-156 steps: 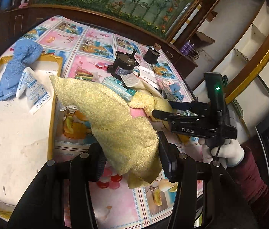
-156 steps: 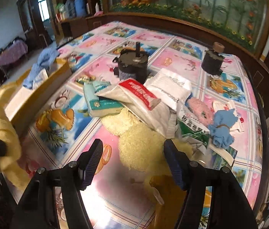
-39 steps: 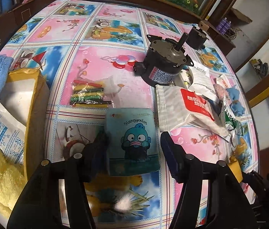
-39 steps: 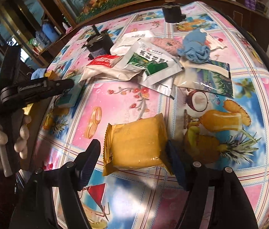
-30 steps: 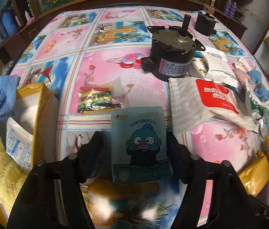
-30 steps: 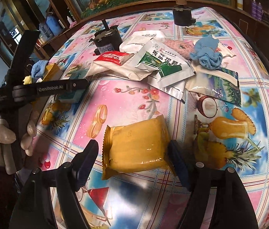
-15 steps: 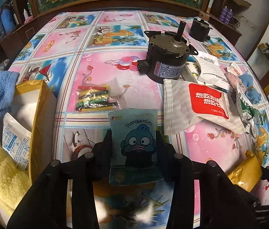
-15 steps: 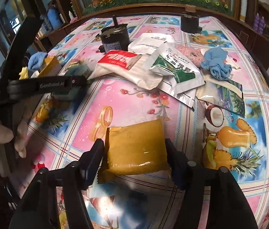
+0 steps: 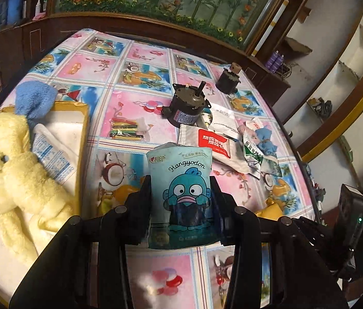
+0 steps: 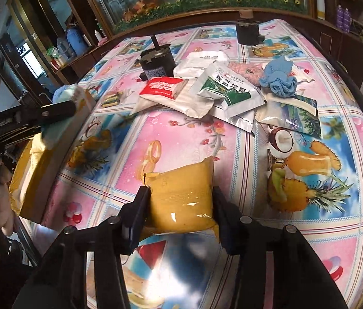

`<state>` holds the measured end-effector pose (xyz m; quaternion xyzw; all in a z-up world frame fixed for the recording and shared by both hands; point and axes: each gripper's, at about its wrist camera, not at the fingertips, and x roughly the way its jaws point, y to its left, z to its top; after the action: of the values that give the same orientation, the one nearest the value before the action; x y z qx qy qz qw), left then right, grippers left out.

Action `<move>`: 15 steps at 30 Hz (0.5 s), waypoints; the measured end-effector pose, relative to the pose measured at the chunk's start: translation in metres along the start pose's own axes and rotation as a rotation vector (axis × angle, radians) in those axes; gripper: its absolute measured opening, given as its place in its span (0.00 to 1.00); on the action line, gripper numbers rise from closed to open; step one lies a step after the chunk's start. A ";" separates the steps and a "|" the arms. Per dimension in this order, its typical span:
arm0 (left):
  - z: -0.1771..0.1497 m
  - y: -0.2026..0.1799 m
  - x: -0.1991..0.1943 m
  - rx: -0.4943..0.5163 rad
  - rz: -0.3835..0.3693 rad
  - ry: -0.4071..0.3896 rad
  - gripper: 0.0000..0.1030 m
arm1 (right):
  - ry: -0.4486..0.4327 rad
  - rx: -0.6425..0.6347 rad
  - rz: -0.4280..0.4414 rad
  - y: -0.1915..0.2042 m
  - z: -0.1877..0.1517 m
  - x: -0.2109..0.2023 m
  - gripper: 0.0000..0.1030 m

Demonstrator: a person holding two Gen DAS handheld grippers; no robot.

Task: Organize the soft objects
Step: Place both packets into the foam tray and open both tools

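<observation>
Since a moment earlier, the blue cartoon pouch [image 9: 180,200] is rising off the counter [image 9: 140,82], standing upright with the left tongs [image 9: 181,200] pinching its sides. The right tongs [image 10: 180,200] are gripping the yellow packet [image 10: 181,198], which is probably just clear of the counter near its front edge. The yellow towel [image 9: 14,177] is lying in the yellow-rimmed tray [image 9: 83,128] at the left edge.

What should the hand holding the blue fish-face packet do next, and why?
Probably carry it left to the tray. The left gripper is already shut on the tissue pack, lifted above the tablecloth, and the yellow towel and blue cloth already lie in that tray.
</observation>
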<state>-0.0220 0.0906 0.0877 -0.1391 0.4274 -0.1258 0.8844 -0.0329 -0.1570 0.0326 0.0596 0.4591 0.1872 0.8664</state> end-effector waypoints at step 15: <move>-0.062 0.141 -0.076 -0.169 0.283 -0.017 0.39 | 0.011 -0.234 0.219 0.141 0.023 0.008 0.46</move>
<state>-0.1021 0.2390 0.0558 -0.1524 0.4442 0.0379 0.8821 -0.0479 -0.0223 0.0787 0.0069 0.4295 0.3334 0.8393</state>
